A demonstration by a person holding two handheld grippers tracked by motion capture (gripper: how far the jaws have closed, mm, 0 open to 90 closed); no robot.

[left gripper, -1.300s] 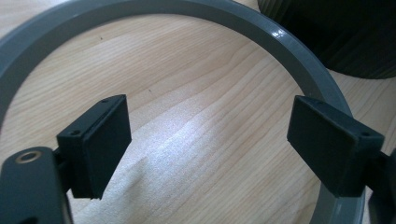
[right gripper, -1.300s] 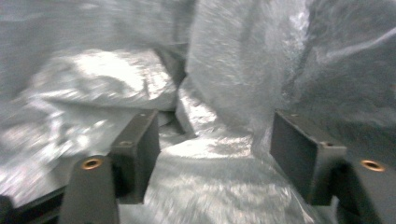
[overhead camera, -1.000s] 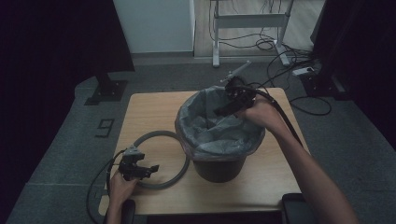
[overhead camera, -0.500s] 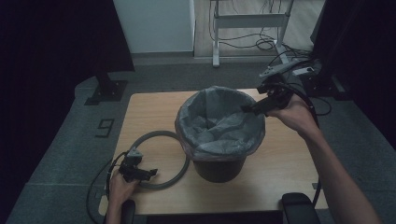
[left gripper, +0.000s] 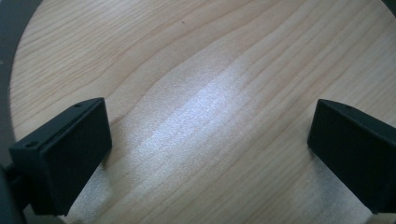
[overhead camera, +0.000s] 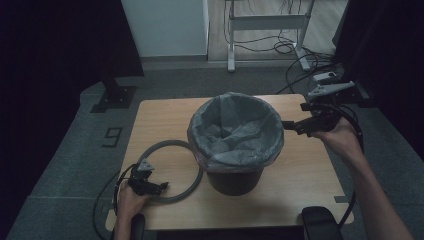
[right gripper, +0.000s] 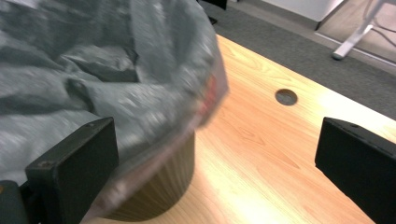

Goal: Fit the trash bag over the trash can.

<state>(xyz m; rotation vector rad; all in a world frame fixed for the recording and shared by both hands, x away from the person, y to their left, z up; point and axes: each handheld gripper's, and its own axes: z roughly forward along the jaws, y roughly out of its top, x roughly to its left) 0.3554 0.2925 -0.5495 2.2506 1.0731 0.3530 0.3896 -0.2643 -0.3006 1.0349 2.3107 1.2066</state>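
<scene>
A dark bin lined with a grey bag (overhead camera: 235,137) stands mid-table, and the bag's edge folds over its rim. A grey ring (overhead camera: 192,150) lies flat on the wood to its left. My left gripper (overhead camera: 159,187) rests at the ring's front arc. In the left gripper view it (left gripper: 210,154) stands open over bare wood with the ring's arc (left gripper: 8,32) at the edge; its jaws have just been opening, with nothing between them. My right gripper (overhead camera: 295,126) hovers just right of the bin's rim, pointing at it. Its jaws (right gripper: 215,172) have just been opening and hold nothing, beside the bag (right gripper: 93,74).
The wooden table (overhead camera: 300,175) has a round cable hole (right gripper: 286,96) at its far right. A black pad (overhead camera: 320,222) sits at the front right edge. Cables and a stand's legs (overhead camera: 265,30) lie on the floor behind. Dark curtains flank both sides.
My right hand has drawn away from the bag's back-right rim, out to the right of the bin. The left hand has stayed at the ring.
</scene>
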